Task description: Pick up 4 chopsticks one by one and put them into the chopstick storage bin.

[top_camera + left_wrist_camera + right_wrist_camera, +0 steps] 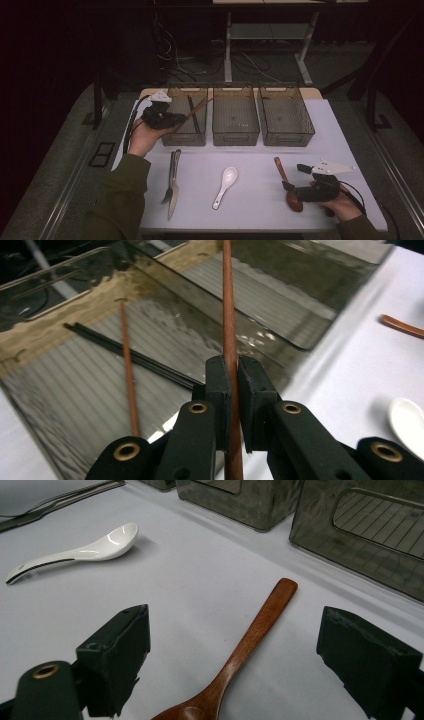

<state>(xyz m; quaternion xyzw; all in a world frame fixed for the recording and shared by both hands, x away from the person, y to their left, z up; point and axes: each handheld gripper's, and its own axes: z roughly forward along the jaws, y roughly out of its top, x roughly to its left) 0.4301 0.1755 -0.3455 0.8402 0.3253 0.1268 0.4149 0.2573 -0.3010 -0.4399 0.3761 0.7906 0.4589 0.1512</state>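
no legible text, label, brand, number or sign is showing on any surface in the three views.

The wooden spoon's bowl point(192, 711) is cut off by the bottom edge of the right gripper view. The clamped brown chopstick point(229, 305) is cropped at top and bottom in the left gripper view.
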